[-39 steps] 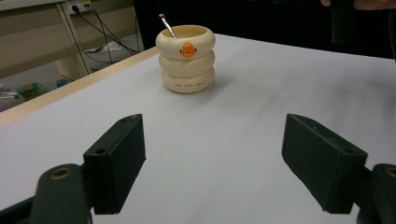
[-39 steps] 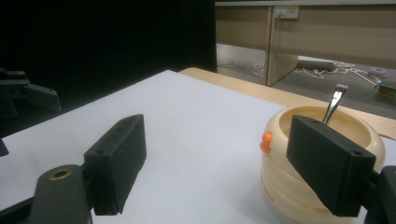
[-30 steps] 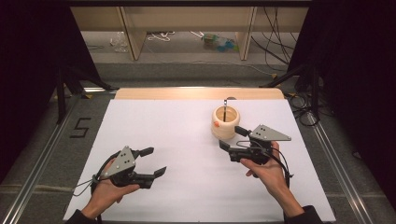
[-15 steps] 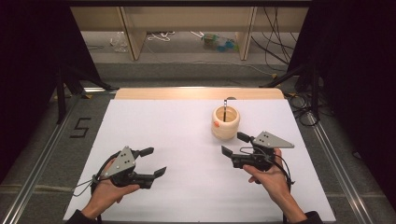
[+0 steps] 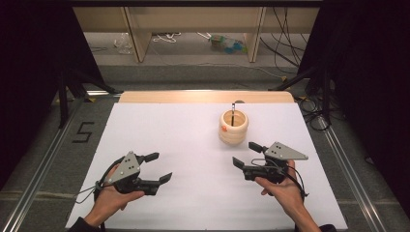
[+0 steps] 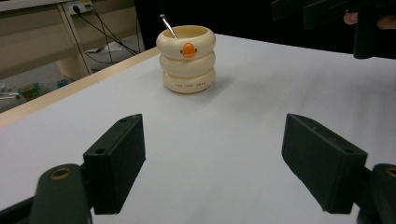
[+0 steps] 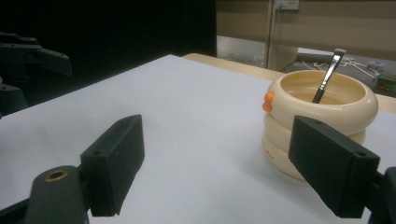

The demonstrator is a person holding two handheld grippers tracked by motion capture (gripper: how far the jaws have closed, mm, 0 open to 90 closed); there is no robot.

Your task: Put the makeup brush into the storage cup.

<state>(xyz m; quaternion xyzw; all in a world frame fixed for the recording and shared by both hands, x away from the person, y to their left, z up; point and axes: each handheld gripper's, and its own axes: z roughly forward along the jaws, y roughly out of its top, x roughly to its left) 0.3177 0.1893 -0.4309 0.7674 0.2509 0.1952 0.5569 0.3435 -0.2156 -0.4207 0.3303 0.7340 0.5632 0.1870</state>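
A cream ribbed cup (image 5: 233,128) with an orange dot stands right of centre on the white table (image 5: 183,140). A metal utensil handle (image 5: 232,111) leans out of it. My right gripper (image 5: 247,154) is open, held low just in front and right of the cup, nothing between its jaws. In the right gripper view the cup (image 7: 317,121) sits close behind the right jaw, with the handle (image 7: 328,74) sticking up. My left gripper (image 5: 159,167) is open at the front left, far from the cup (image 6: 187,58), empty.
A pale wooden strip (image 5: 203,96) borders the table's far edge. Beyond it are shelf legs, cables and clutter on the floor (image 5: 227,43). Metal rails (image 5: 43,159) run along both sides. A "5" mark (image 5: 82,131) lies left of the table.
My right gripper has drawn back from the cup toward the front of the table and lowered. The left gripper stays put.
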